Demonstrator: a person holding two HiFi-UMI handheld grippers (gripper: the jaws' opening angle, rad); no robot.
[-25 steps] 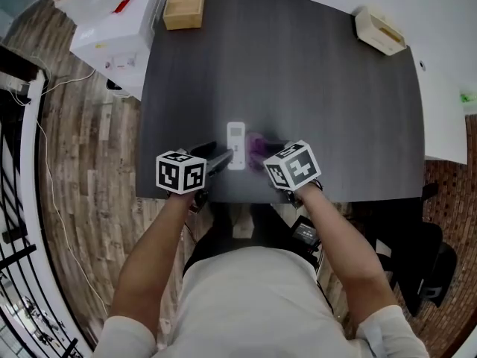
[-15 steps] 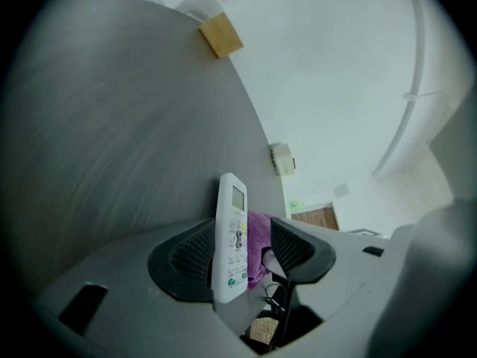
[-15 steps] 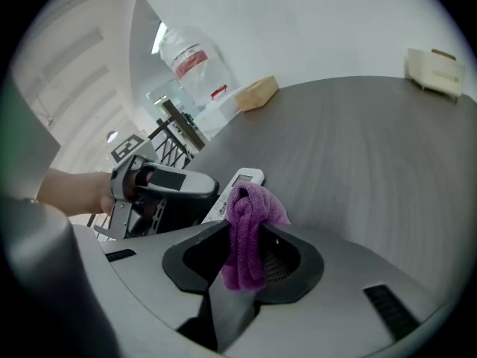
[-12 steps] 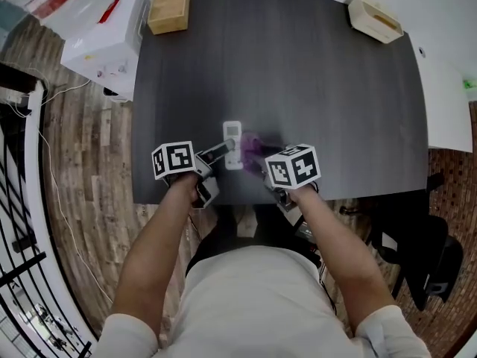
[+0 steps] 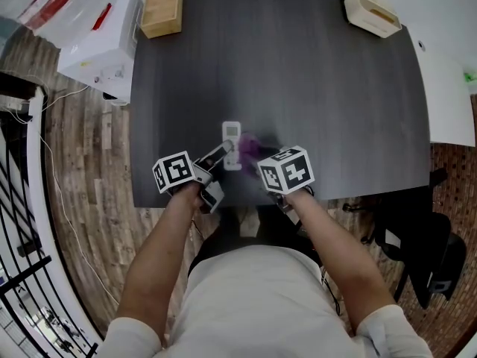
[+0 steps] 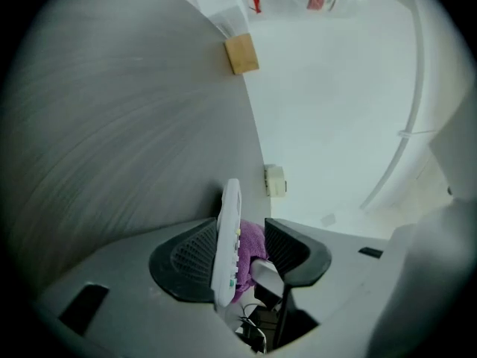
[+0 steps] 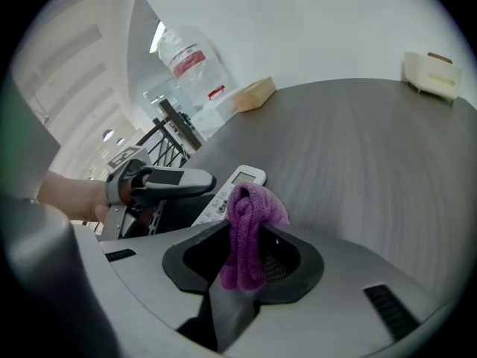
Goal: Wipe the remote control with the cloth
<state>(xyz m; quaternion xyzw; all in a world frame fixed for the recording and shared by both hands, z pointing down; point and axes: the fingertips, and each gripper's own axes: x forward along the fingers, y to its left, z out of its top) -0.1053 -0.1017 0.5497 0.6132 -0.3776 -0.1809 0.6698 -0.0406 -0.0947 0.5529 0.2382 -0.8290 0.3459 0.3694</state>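
A white remote control lies near the front edge of the dark table. Against its right side sits a purple cloth, and my right gripper is shut on that cloth, which bunches up out of the jaws. My left gripper is rolled on its side at the remote's near end. In the left gripper view the remote stands edge-on against one pad, while the other pad stays apart with cloth in the gap. These jaws have just been closing round the remote. The left gripper's fingers show beside the remote.
A wooden box sits at the table's far left corner and a beige tray at the far right. A white carton stands on the wood floor to the left. The table's front edge runs just under both grippers.
The left gripper has rolled onto its side and shifted a little toward the remote, so its jaws now straddle the remote's near end. The right gripper and cloth have hardly moved.
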